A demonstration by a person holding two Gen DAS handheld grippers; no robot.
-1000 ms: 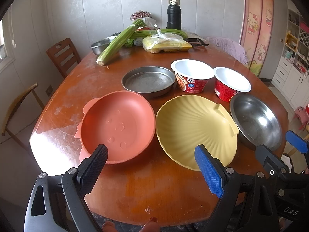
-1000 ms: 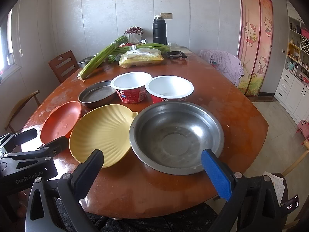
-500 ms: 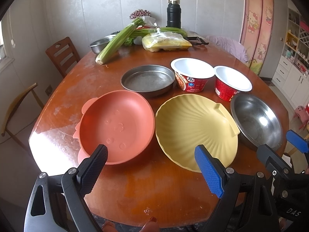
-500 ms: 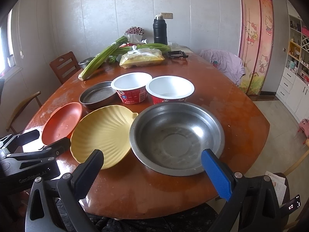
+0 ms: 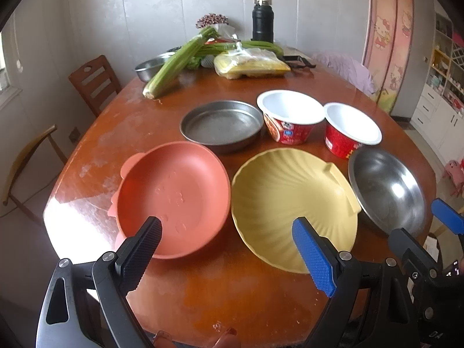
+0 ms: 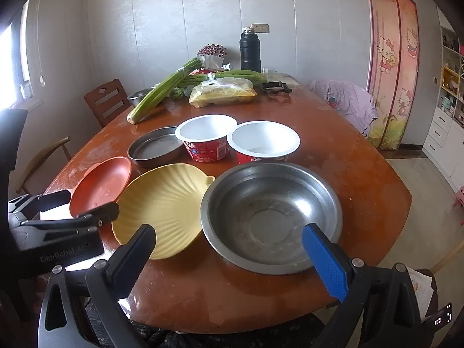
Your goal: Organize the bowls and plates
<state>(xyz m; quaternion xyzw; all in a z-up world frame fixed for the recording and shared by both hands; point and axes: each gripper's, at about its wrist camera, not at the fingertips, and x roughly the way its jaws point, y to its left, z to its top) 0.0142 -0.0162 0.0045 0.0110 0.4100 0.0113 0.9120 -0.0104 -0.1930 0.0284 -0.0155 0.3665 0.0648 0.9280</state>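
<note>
On the wooden table (image 5: 121, 127) lie an orange plate (image 5: 174, 197), a yellow shell-shaped plate (image 5: 290, 203), a steel bowl (image 5: 388, 191), a flat steel pan (image 5: 221, 124) and two red paper bowls (image 5: 290, 119) (image 5: 351, 130). My left gripper (image 5: 229, 252) is open and empty, above the near edges of the orange and yellow plates. My right gripper (image 6: 229, 258) is open and empty, in front of the steel bowl (image 6: 269, 217) and the yellow plate (image 6: 162, 206). The orange plate (image 6: 101, 182) lies at the left there.
At the table's far end lie celery stalks (image 5: 179, 61), a yellow plastic bag (image 5: 249, 63), a small steel bowl (image 5: 150, 66) and a black flask (image 5: 262, 26). Wooden chairs (image 5: 95, 84) stand at the left. A white cabinet (image 6: 446, 139) stands at the right.
Both grippers have crept slightly forward over the table. Both stay open and the dishes have not moved.
</note>
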